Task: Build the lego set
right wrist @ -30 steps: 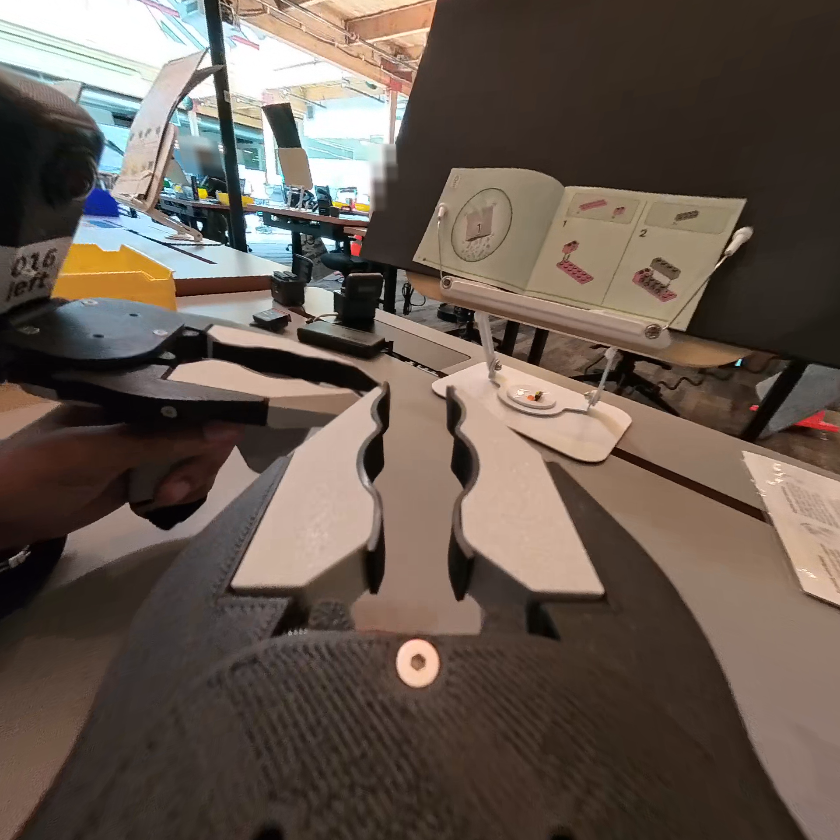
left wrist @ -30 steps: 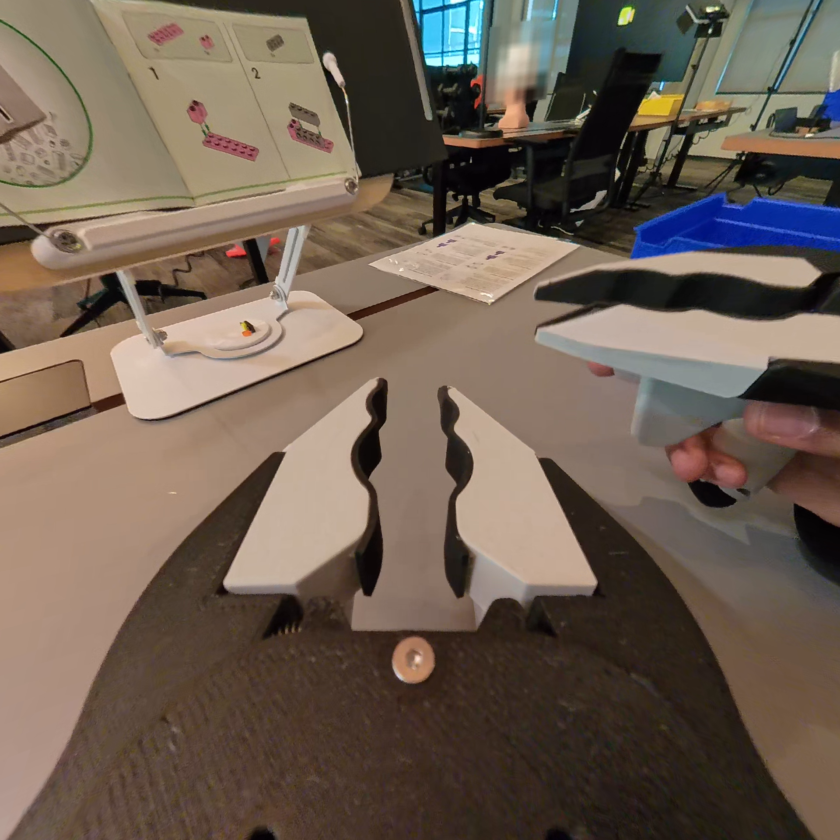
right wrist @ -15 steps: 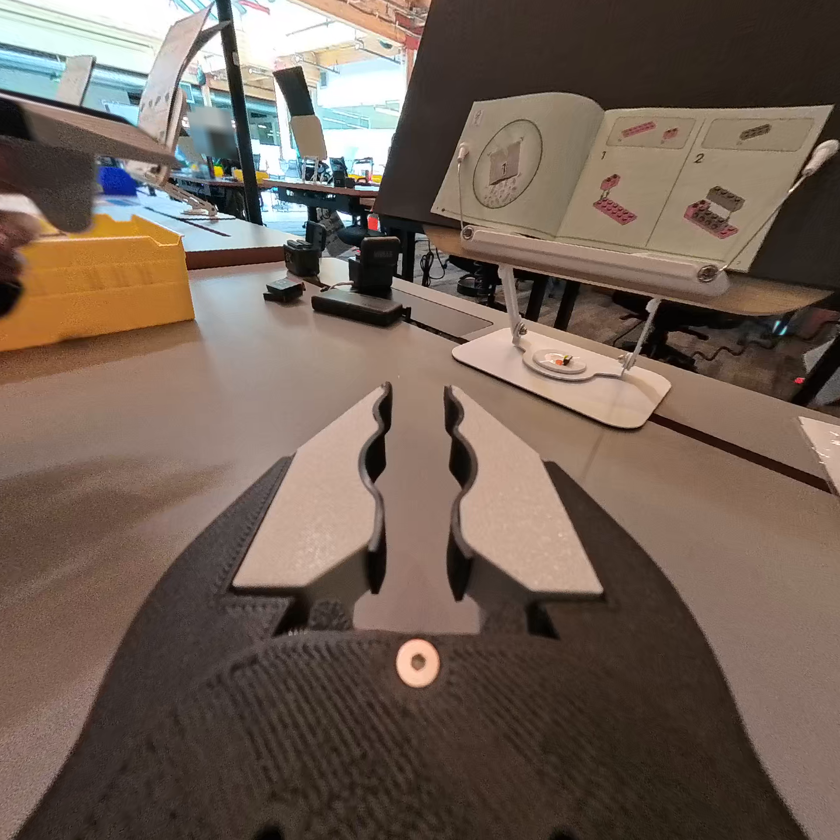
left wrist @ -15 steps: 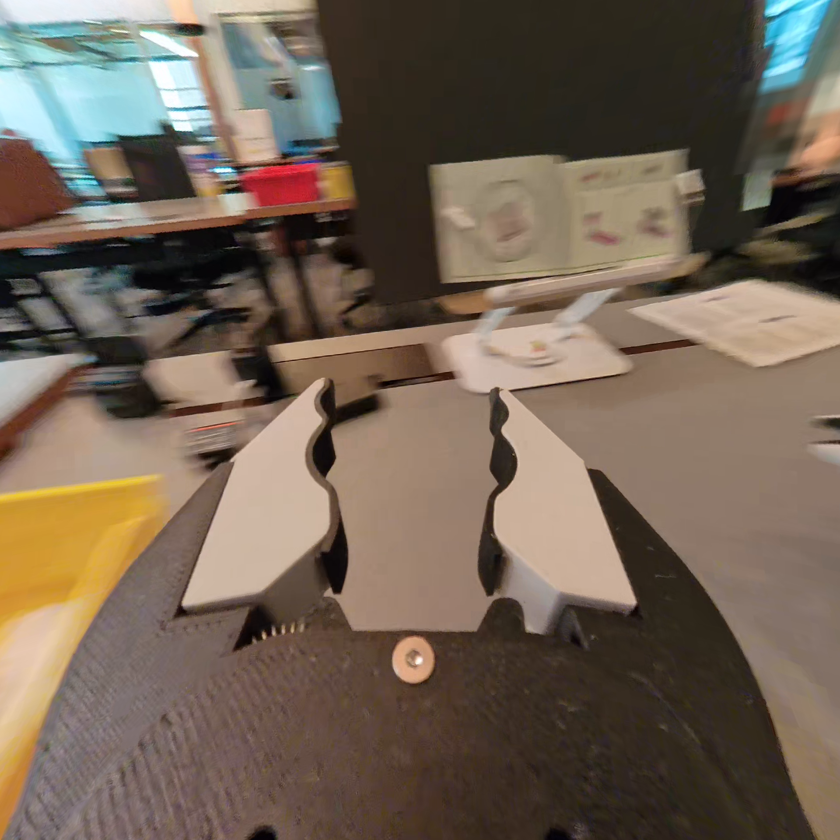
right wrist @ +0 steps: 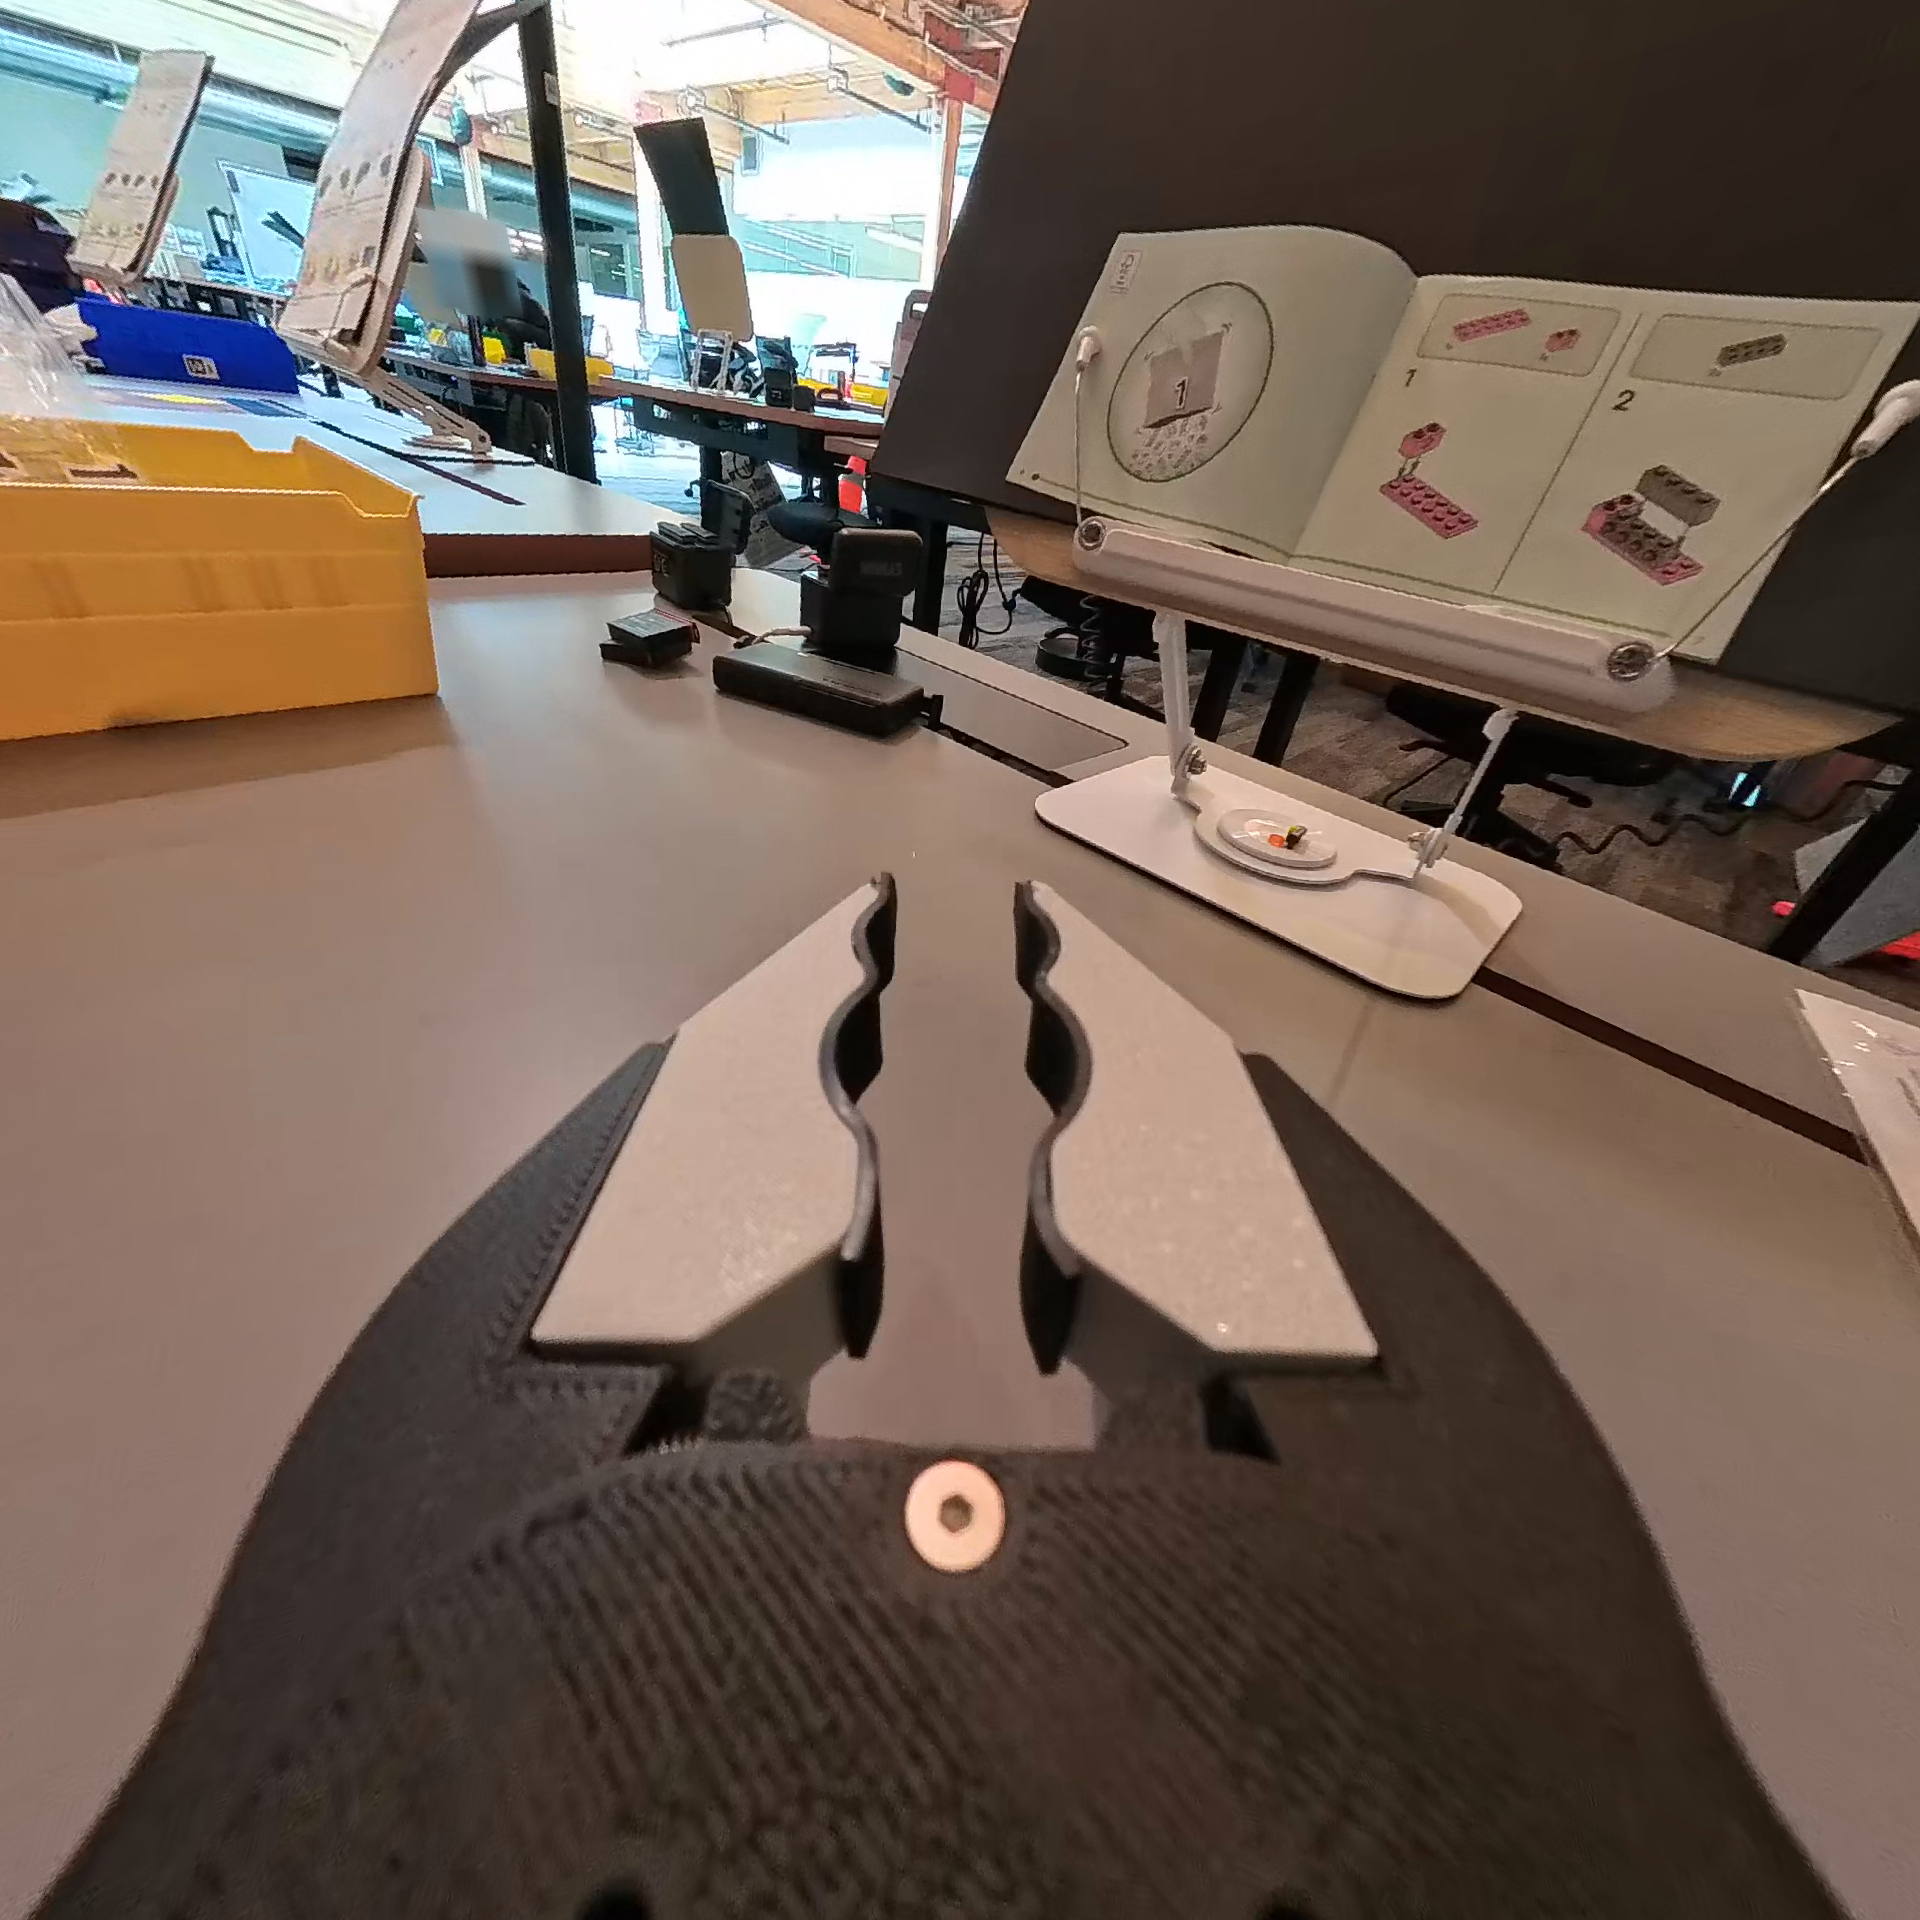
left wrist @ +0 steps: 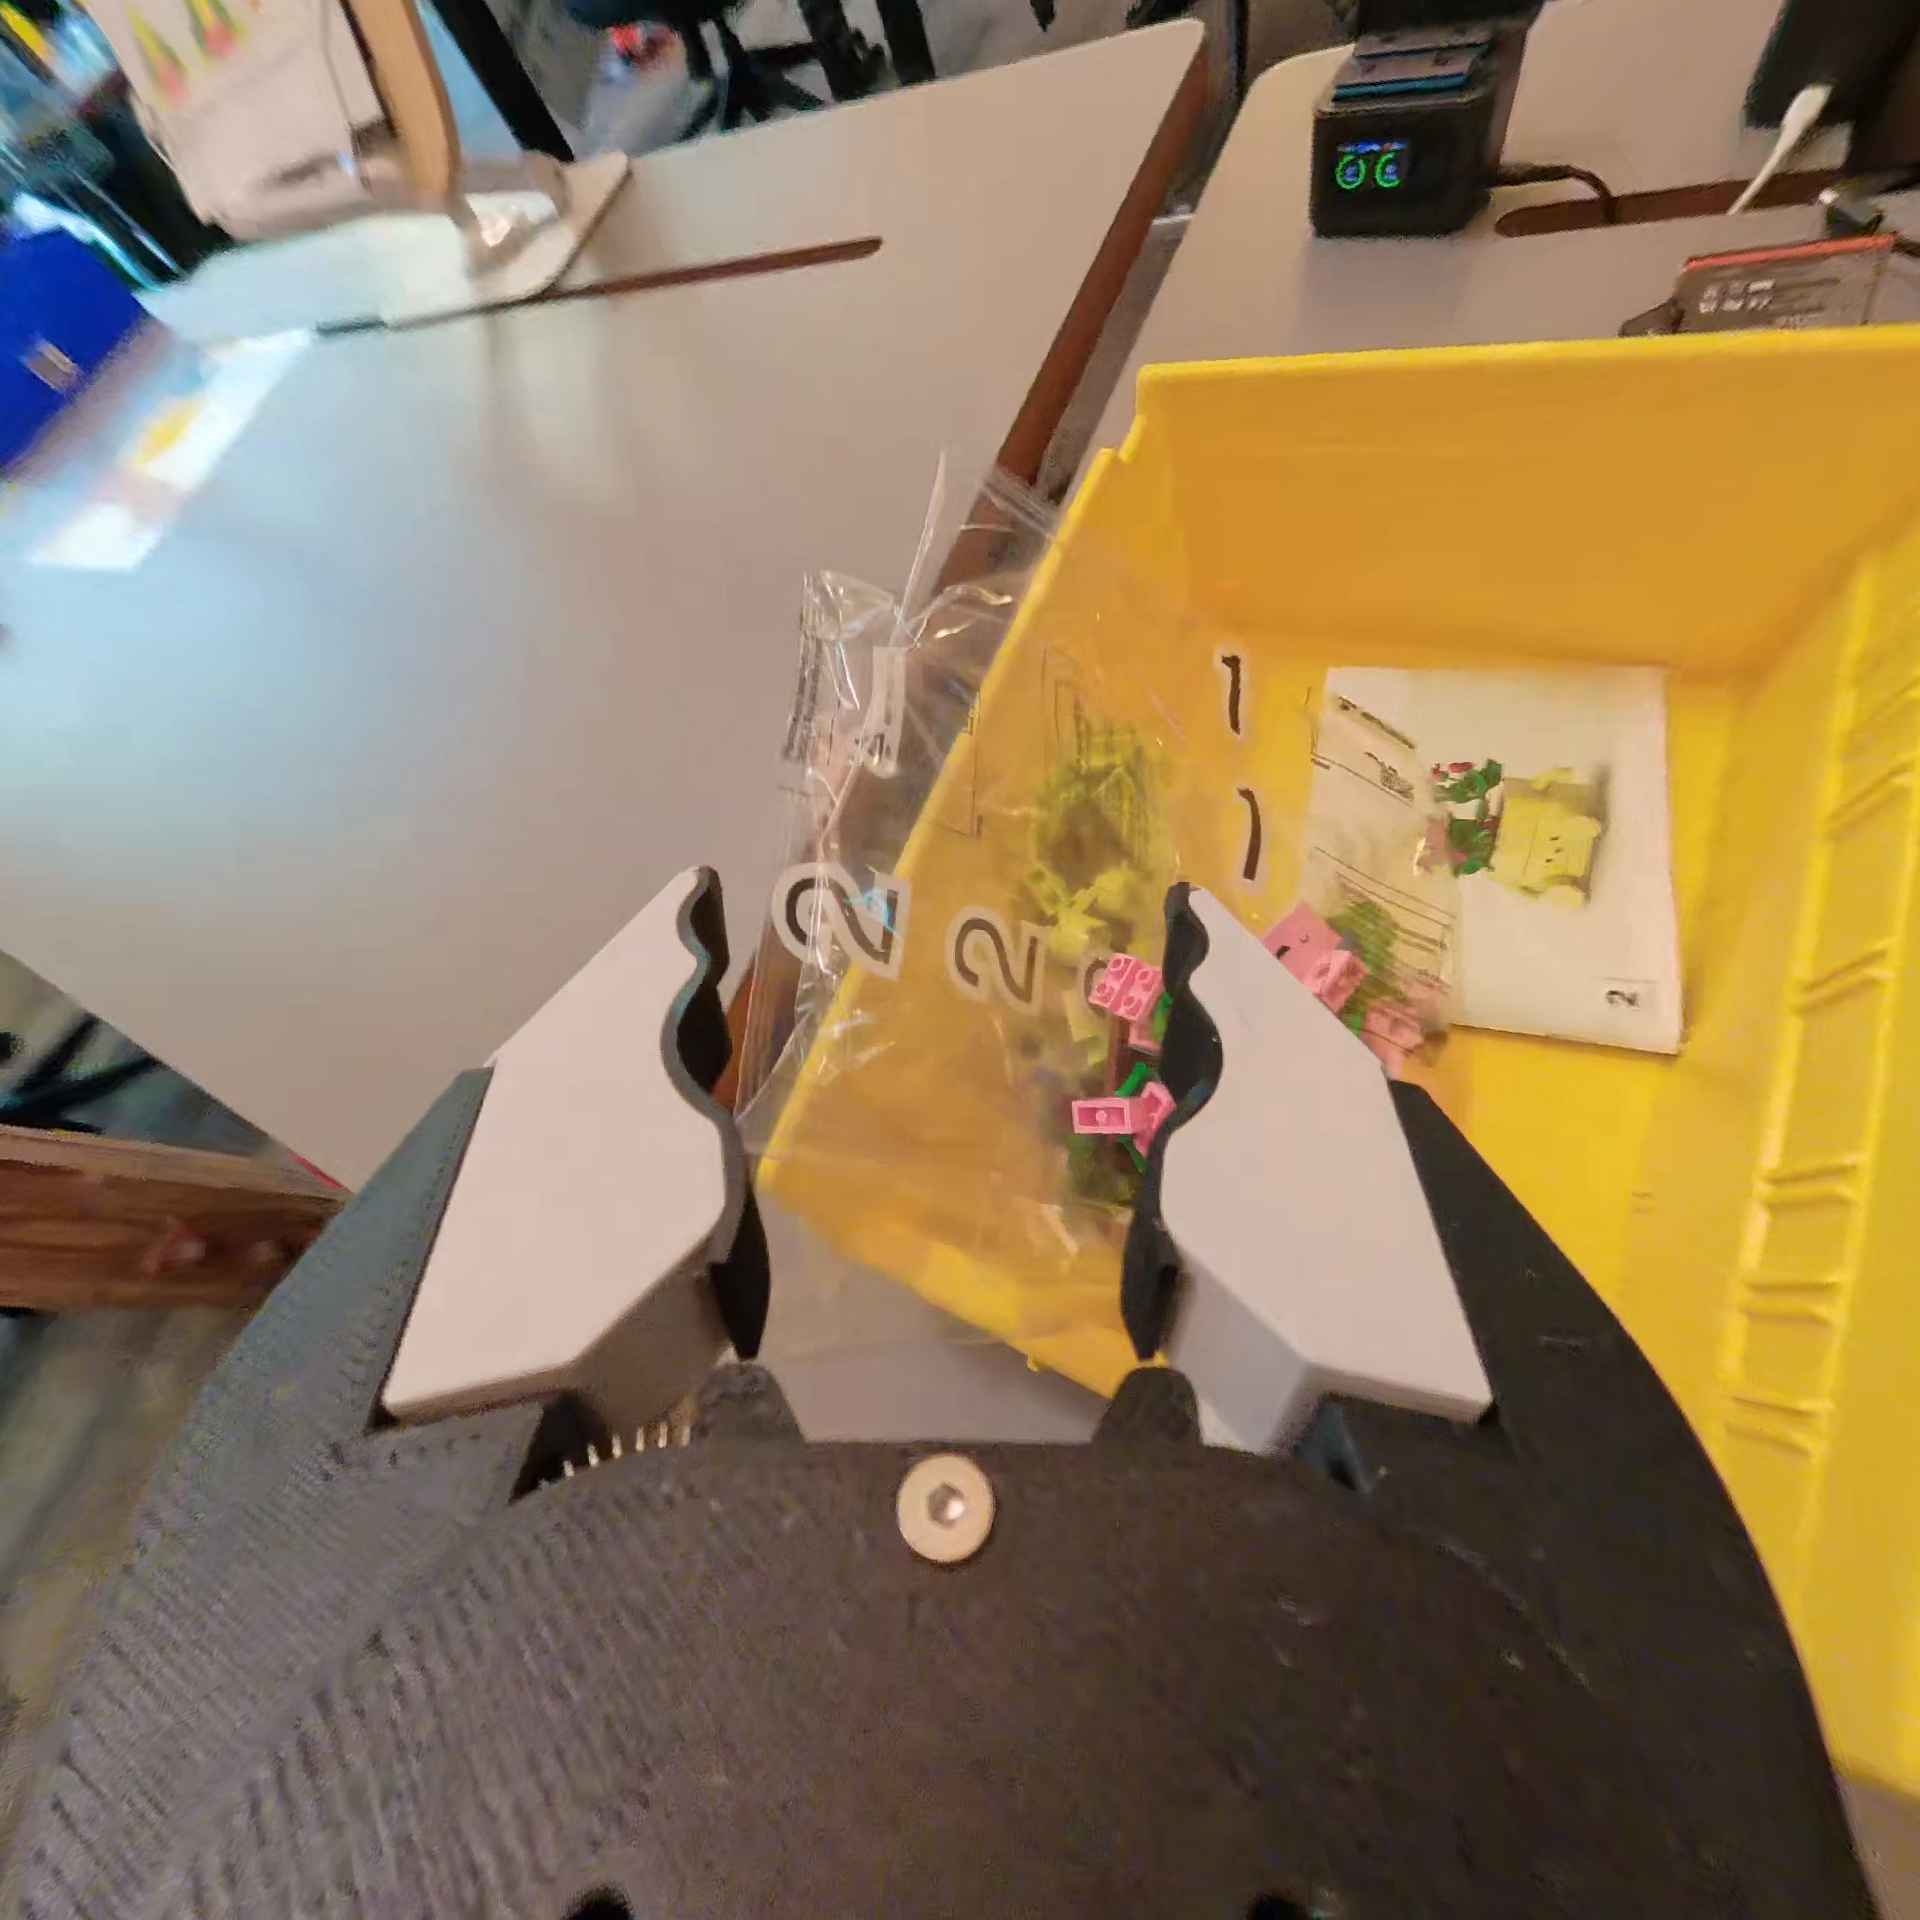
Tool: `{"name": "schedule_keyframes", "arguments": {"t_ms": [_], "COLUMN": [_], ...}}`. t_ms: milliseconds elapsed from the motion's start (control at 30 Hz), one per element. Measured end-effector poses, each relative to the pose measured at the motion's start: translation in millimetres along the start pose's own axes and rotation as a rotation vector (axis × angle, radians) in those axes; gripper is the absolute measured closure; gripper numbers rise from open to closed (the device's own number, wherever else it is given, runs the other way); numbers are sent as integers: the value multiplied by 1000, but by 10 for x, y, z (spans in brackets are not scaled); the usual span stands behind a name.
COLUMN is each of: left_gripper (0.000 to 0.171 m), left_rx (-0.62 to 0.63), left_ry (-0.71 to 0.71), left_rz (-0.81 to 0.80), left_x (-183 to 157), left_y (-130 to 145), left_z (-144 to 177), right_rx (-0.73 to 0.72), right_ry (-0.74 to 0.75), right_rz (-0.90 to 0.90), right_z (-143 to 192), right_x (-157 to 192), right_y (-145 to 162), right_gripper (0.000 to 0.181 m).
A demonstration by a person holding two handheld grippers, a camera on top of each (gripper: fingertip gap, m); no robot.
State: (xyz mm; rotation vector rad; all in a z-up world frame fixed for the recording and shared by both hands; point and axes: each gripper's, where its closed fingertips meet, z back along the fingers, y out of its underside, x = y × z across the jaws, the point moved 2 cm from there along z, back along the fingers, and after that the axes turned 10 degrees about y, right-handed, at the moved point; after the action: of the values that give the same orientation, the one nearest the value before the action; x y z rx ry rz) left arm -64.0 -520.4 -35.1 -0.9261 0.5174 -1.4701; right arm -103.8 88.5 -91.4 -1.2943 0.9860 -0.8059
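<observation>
Hovering at centre frame in the left wrist view, the left gripper (left wrist: 940, 1049) has its jaws spread wide and empty above the near corner of the yellow bin (left wrist: 1558, 499). A clear bag of lego pieces (left wrist: 997, 935) drapes over the bin's left rim, with another bag (left wrist: 1361, 914) and a paper leaflet (left wrist: 1558, 831) on the bin floor at right. The bag looks light, limp and slippery, its loose bricks likely to shift; pinching the empty film near the top edge seems best

In the right wrist view, the right gripper (right wrist: 954, 904) is released and empty, low over the grey table (right wrist: 416, 935). The open instruction booklet (right wrist: 1455, 436) rests on a white stand (right wrist: 1288, 873) at upper right, the bin at far left
</observation>
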Motion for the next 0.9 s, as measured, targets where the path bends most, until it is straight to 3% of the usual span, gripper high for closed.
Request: {"name": "schedule_keyframes", "arguments": {"t_ms": [67,267,333,433,467,567,633,700,833,900], "left_gripper": [95,90,107,151,153,124,111,101,85,98], "left_rx": [5,121,117,118,116,53,10,15,203,215], "left_ry": [-52,-63,-27,110,92,-174,-248,-178,4,17], "left_rz": [-64,-84,-74,-78,-81,-138,-168,-152,-47,-97], "left_x": [-17,-100,-178,-412,-407,-74,58,47,-95,-140], "left_y": [-21,69,58,46,29,-116,-185,-155,116,121], "left_z": [-33,-202,-208,-186,-173,-67,-32,-135,-375,-377], "right_rx": [-1,-13,-13,-12,-13,-13,-13,-13,-14,-15], "right_ry": [1,6,4,7,12,12,11,10,11,13], "right_rz": [1,22,34,54,60,75,81,86,93,92], "right_z": [1,16,18,16,15,15,16,15,17,18], "right_x": [0,18,34,53,54,69,78,84,90,88], "right_y": [0,-10,-9,-4,-4,-2,0,1,1,0], "right_gripper": [160,160,160,159,158,157,157,157,157,157]}}
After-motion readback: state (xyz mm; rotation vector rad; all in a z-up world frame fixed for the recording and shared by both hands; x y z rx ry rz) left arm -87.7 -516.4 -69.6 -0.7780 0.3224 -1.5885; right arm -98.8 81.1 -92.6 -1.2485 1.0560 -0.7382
